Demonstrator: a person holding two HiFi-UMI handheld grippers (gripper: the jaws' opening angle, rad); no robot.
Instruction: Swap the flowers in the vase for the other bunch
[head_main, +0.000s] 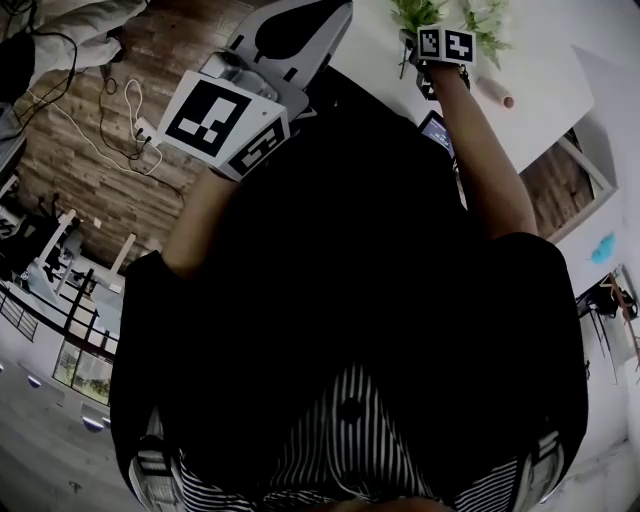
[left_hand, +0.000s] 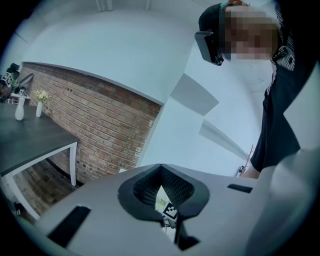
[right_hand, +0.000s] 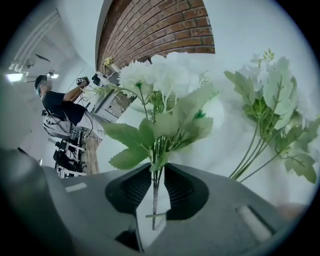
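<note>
White table (head_main: 545, 70): white-flowered, green-leaved bunch (right_hand: 165, 120), stems pinched in right claw (right_hand: 158, 166); left claw (left_hand: 161, 167) closed, empty.

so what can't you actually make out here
- The task's vase: not found in any view; in the head view the person's dark shirt covers most of the white table.
- Stem ends of the second bunch: hidden by the body of the right gripper, right gripper view.
- Two small vases on the far dark table, left gripper view: too small for detail.
</note>
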